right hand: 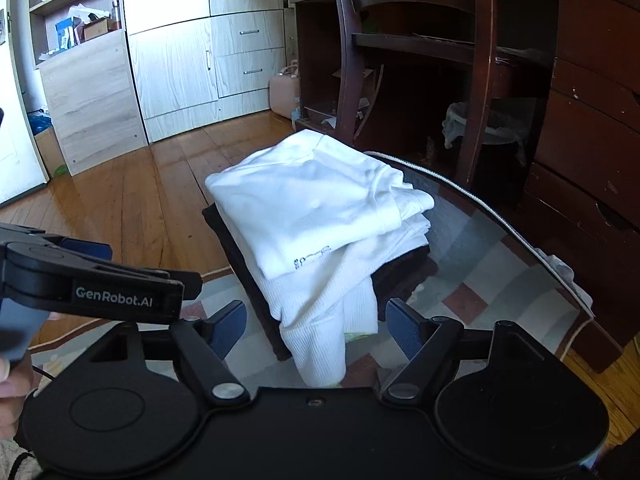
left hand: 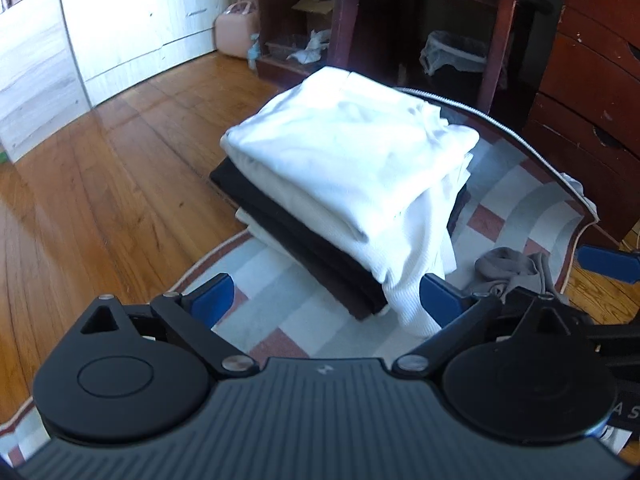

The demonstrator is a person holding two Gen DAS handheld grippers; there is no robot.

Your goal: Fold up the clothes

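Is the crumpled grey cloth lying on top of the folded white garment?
No, the crumpled grey cloth lies on the table's glass top, beside the stack topped by the folded white garment.

Wood plank floor (left hand: 100,184), sunlit. Pale wood cabinets (right hand: 180,68) with drawers along far left wall; open shelves (right hand: 72,20) at far left. Dark red shelf unit (right hand: 420,60) far centre, dark dresser (left hand: 592,80) right. Pink container (left hand: 236,32) on floor between cabinets and shelf unit.
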